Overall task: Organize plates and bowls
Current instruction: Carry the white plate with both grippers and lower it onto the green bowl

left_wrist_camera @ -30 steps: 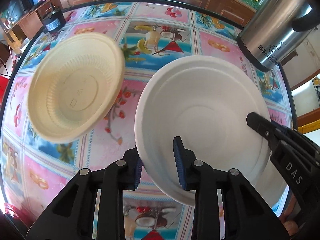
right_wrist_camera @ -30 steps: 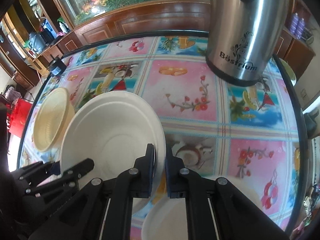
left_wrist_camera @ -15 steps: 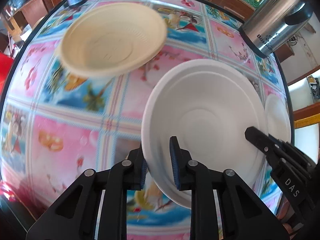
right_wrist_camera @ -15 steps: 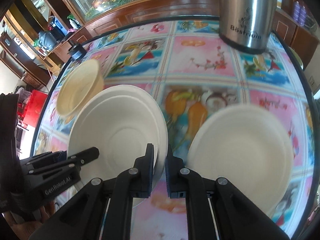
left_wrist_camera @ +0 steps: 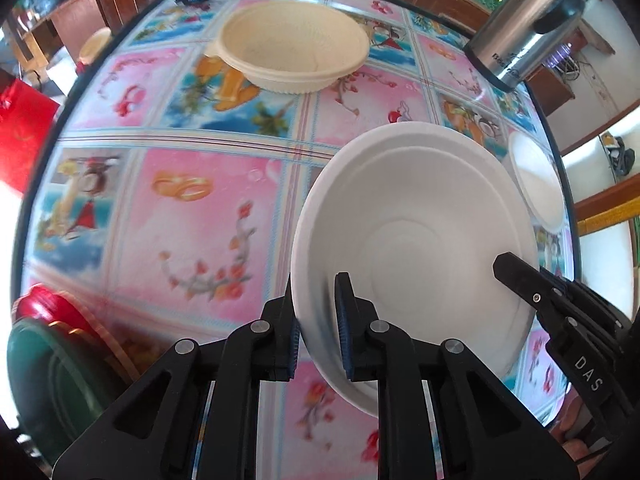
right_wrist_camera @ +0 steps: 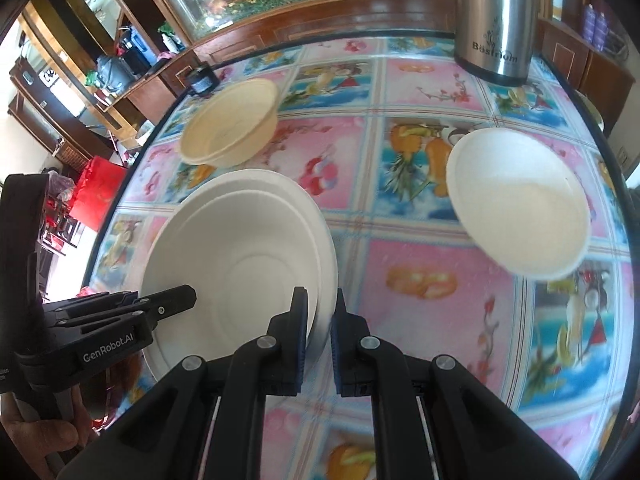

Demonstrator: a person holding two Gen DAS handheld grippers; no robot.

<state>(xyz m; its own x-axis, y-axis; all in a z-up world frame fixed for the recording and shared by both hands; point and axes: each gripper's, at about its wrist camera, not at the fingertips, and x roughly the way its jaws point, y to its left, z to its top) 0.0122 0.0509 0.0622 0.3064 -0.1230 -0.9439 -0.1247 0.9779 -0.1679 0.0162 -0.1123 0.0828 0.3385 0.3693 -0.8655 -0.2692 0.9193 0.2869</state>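
**A:** White paper, by the look of it: the white plate is held off the desk by both grippers. The jaws of the left gripper are clamped on its near-left rim, and those of the right gripper are clamped on the opposite rim. A second plate seems to be nested under the first, since a double rim line is seen from the right wrist.

**B:** Where is the rest found?

**A:** The cream bowl is set toward the far edge of the desk, and the white bowl toward the right edge, with a steel kettle near the far right corner. Both bowls are well apart from the plate.

**B:** What could be spoiled from here?

**A:** The plate is carried tilted and only thin rim is pinched. If the two hands are moved out of step, the rim could be bent or torn, or pulled out of one pair of jaws. If two plates are indeed stacked, the lower one might be shed. A low pass could also see a bowl knocked.
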